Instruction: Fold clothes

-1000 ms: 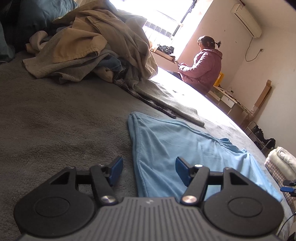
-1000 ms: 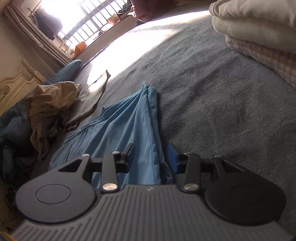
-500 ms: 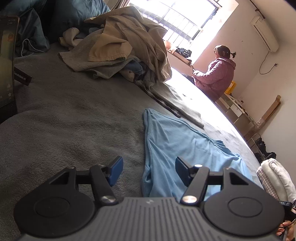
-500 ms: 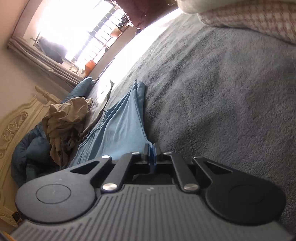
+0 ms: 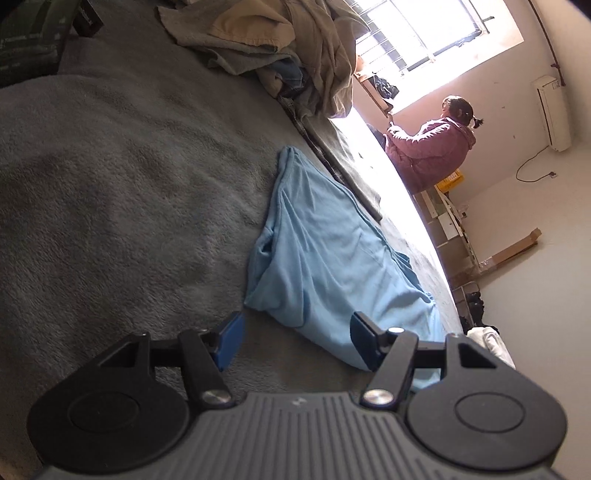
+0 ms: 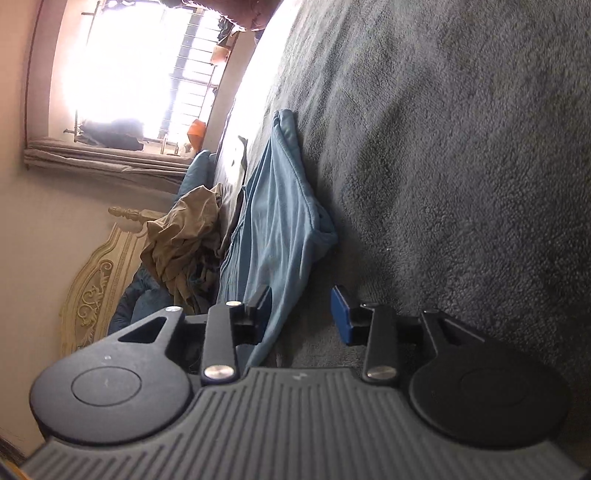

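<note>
Now both grippers stand with their jaws spread wide and nothing between the pads. The left gripper (image 5: 295,338) hovers low over the grey blanket (image 5: 122,192), its right pad just in front of the near end of the light blue garment (image 5: 325,258), its left pad over bare blanket. The right gripper (image 6: 301,314) is tipped steeply on its side; its left finger sits close against the garment's near edge (image 6: 275,236), while its blue-padded right finger (image 6: 341,319) hangs over the blanket, apart from the cloth.

The garment lies on the blanket as a long narrow strip, apparently already doubled lengthwise, with one bunched corner sticking out along its side and soft wrinkles across the top. It runs away from both grippers toward the bright window (image 5: 417,33).

Further out, a heap of tan and grey unfolded clothes (image 5: 280,44) sits near the head of the bed, well apart from the blue piece. A person in a mauve jacket (image 5: 432,147) sits by the window, back turned.

My reading is that the step in hand sits between folds: the lengthwise fold looks done and neither gripper has a hold. The next move probably calls for each gripper to close on a near corner and carry that end over toward the far one, keeping the layers aligned so the loose corner does not drag out.
</note>
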A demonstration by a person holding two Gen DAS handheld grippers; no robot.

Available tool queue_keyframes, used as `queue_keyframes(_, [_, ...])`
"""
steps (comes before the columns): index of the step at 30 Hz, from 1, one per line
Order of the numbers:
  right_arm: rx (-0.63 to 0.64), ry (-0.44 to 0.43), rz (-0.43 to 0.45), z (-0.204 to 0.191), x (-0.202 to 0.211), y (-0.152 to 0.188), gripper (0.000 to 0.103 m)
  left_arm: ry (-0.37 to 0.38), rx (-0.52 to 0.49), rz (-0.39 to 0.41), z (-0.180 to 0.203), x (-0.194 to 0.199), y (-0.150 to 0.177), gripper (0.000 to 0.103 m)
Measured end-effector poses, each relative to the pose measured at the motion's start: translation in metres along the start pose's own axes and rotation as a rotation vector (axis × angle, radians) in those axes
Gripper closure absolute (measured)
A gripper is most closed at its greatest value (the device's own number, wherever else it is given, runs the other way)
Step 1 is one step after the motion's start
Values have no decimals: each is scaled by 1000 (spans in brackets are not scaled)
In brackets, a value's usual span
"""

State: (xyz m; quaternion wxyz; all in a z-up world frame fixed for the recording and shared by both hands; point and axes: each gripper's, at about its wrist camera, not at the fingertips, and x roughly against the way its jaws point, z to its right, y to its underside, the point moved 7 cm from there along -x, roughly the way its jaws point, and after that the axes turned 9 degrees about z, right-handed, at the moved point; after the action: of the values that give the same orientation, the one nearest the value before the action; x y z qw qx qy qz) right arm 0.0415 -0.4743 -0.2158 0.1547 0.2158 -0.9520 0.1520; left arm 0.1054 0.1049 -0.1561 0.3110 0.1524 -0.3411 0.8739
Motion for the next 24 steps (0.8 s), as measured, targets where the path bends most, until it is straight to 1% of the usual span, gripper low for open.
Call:
queue_keyframes(2, [-1,21,-4,-2,-9,4,62,-19,20,2,-1,-17,5,39])
queue_keyframes(3, [4,29,3,-3,-13,3,62,-33,31,18,-2,-23,5,39])
queue_keyframes(4, [10,37,10,-5,-16,2,62,-47,38,43,-4,-25,2,42])
queue_keyframes(7, [29,64,37,-8,-22,-4,63,-49,33,107,-6,-23,-6,42])
queue_keyframes(9, [22,65,47,-7,-23,-6,63,-36,-7,122,-8,-17,-10,42])
queue_keyframes(11, [14,64,47,-4,-22,-8,63,-44,-118,147,-7,-9,-12,42])
queue_keyframes(13, [11,62,45,-2,-20,-10,63,-67,-290,156,0,-3,-11,42])
queue_keyframes(15, [18,68,47,-3,-19,-10,63,-80,-476,148,11,-3,-7,42])
queue_keyframes(17, [42,80,59,-6,-18,-11,63,-64,-618,122,21,-8,0,48])
queue_keyframes(18, [57,90,70,-8,-18,-13,63,-55,-669,108,23,-11,2,49])
queue_keyframes(19, [66,97,79,-9,-18,-14,63,-52,-707,94,24,-14,4,53])
queue_keyframes(20, [75,105,85,-10,-19,-15,63,-55,-736,80,24,-18,7,61])
queue_keyframes(21, [82,113,91,-10,-20,-16,63,-58,-754,68,22,-20,8,65])
queue_keyframes(22, [84,119,93,-10,-21,-16,63,-57,-763,64,20,-22,9,75])
queue_keyframes(23, [86,124,95,-10,-22,-15,63,-46,-761,66,18,-22,9,87])
queue_keyframes(24, [88,130,97,-9,-23,-15,63,-31,-750,68,17,-21,7,94])
